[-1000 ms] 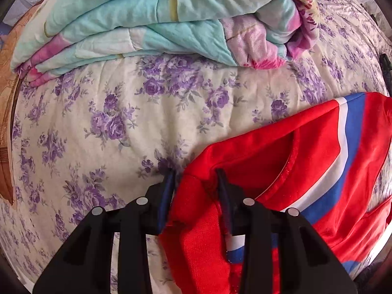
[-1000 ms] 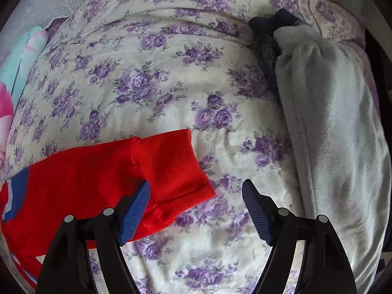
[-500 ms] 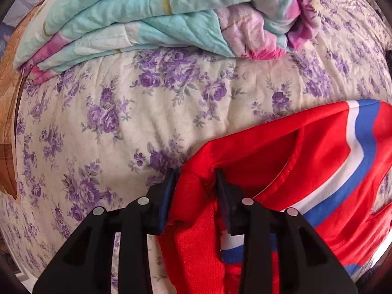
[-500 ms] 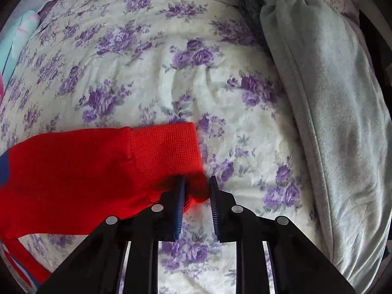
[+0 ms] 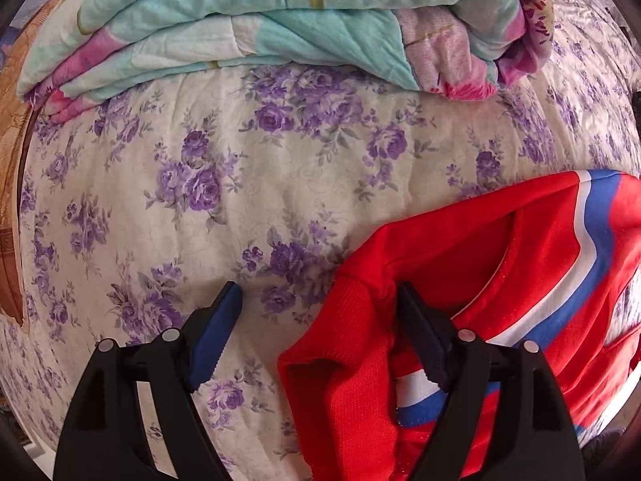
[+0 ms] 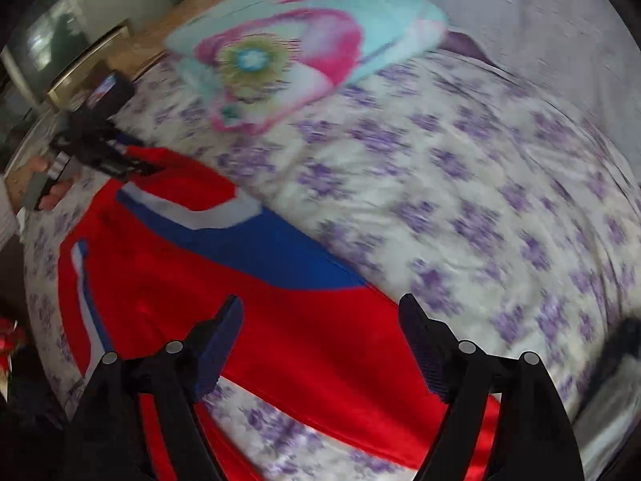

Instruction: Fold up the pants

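Observation:
Red pants (image 5: 500,264) with a blue and white side stripe lie on the floral bed. In the left wrist view my left gripper (image 5: 320,320) is open; the red ribbed cuff (image 5: 348,344) lies between its fingers, loose. In the right wrist view, which is blurred, my right gripper (image 6: 320,332) is open above the red pant leg (image 6: 280,320), holding nothing. The left gripper also shows in the right wrist view (image 6: 132,164) at the far end of the pants.
A folded turquoise and pink quilt (image 5: 280,20) lies at the back of the bed; it also shows in the right wrist view (image 6: 296,48). The purple-flowered bedspread (image 5: 240,184) covers the bed. A wooden bed frame (image 5: 10,160) runs along the left.
My left gripper has opened and let go of the cuff. My right gripper closed on the leg cuff, then opened and swung to look along the pants toward the quilt.

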Demonstrator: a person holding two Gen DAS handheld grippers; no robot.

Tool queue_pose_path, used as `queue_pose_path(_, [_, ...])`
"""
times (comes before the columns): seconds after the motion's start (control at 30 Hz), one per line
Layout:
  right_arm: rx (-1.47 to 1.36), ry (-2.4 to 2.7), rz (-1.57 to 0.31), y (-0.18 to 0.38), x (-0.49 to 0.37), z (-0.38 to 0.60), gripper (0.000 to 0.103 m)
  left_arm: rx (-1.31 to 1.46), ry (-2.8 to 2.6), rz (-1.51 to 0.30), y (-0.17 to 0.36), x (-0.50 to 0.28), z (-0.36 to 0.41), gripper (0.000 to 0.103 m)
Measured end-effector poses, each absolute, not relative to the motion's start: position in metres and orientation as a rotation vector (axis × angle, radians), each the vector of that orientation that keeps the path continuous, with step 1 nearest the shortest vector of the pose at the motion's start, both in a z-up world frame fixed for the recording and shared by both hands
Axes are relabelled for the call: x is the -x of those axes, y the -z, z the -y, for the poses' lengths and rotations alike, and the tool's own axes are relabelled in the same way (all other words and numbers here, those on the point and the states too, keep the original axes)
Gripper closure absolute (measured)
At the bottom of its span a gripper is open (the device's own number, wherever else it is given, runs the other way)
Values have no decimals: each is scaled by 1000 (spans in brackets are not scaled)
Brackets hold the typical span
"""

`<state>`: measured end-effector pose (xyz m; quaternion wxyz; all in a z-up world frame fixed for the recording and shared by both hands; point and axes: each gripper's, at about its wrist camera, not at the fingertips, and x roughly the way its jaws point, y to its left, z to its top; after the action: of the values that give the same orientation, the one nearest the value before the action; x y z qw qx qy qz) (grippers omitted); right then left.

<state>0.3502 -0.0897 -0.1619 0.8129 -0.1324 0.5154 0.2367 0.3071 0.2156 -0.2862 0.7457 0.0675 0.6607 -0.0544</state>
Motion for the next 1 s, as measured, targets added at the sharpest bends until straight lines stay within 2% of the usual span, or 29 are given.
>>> queue_pose_path(0.17, [462, -681, -1165, 196, -408, -2, 23, -191, 153, -1481, 292, -329, -219, 24])
queue_pose_path(0.33, [504, -761, -1317, 239, -442, -27, 25, -217, 183, -1505, 291, -355, -220, 24])
queue_pose_path(0.43, [473, -819, -1349, 245, -440, -29, 71, -251, 200, -1508, 287, -364, -212, 24])
queue_pose_path(0.47, [418, -870, -1370, 239, -440, -27, 99, -268, 206, -1504, 286, -366, -208, 24])
queue_pose_path(0.67, [283, -853, -1260, 199, -442, 0, 99, -366, 255, -1491, 290, -383, -177, 25])
queue_pose_path(0.7, [292, -851, -1256, 197, -441, -1, 99, -383, 254, -1482, 293, -385, -172, 29])
queue_pose_path(0.77, [316, -839, -1246, 194, -436, -3, 99, -363, 279, -1488, 291, -390, -168, 43])
queue_pose_path(0.8, [323, -835, -1240, 191, -434, -3, 99, -346, 293, -1490, 289, -391, -165, 62])
queue_pose_path(0.83, [323, -832, -1234, 189, -431, -5, 99, -336, 307, -1490, 286, -391, -161, 76])
queue_pose_path(0.9, [317, -825, -1219, 183, -426, -3, 99, -360, 302, -1471, 277, -389, -159, 82])
queue_pose_path(1.0, [313, -816, -1201, 171, -418, 3, 99, -367, 289, -1435, 263, -385, -157, 85])
